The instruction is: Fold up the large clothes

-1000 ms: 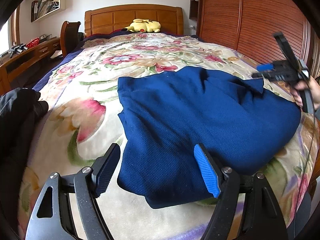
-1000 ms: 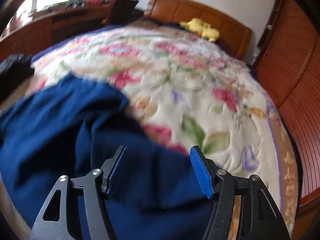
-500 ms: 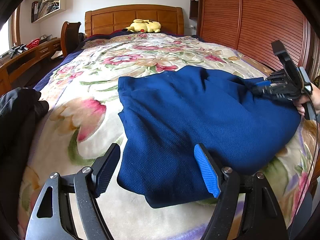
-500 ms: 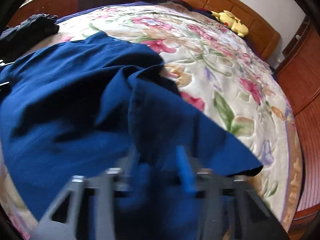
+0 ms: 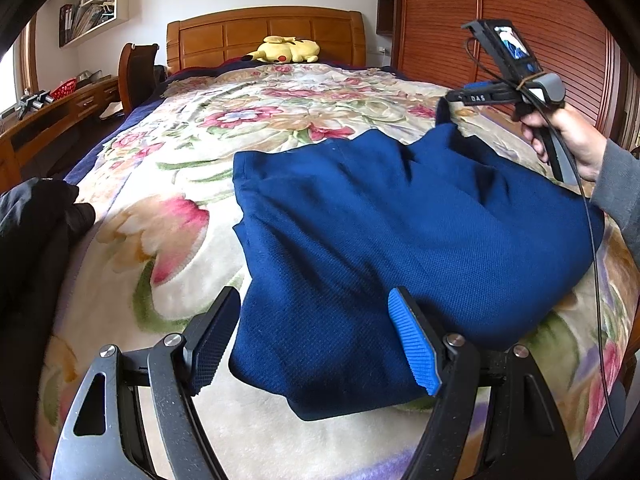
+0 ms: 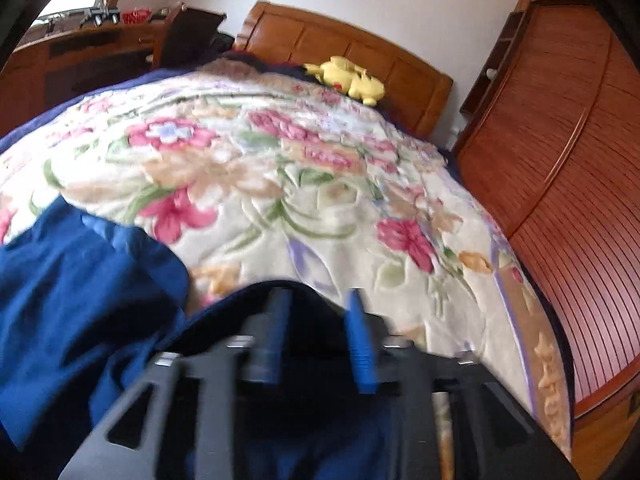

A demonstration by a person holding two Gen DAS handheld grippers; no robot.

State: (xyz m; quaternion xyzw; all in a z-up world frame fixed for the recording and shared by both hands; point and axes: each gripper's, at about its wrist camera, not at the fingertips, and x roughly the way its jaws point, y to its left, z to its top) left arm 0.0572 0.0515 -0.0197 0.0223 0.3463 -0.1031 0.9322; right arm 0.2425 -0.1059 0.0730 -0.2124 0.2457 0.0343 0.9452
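A dark blue knitted garment (image 5: 400, 232), partly folded, is shown lying on the near part of a cream floral bedspread (image 5: 224, 136). The left gripper (image 5: 316, 340) is held released above the garment's near edge, its jaws standing wide with nothing between them. The right gripper (image 6: 316, 340) is seen at the garment's far right corner; its jaws have just been opening, and dark blue cloth is drawn up between and around them. Whether the pads still pinch that cloth cannot be told — the right wrist view is blurred.

The garment is judged soft, limp and fairly light, thick enough to hold a crease but likely to sag and slide once lifted. Hold is best taken at corners or along a hem, both layers together, so the fold is not dragged apart.

The garment's sleeves and collar are hidden in the folds. A black heap of clothing (image 5: 36, 232) is cut off at the left edge. The bedspread's near edge is masked by the gripper frames.
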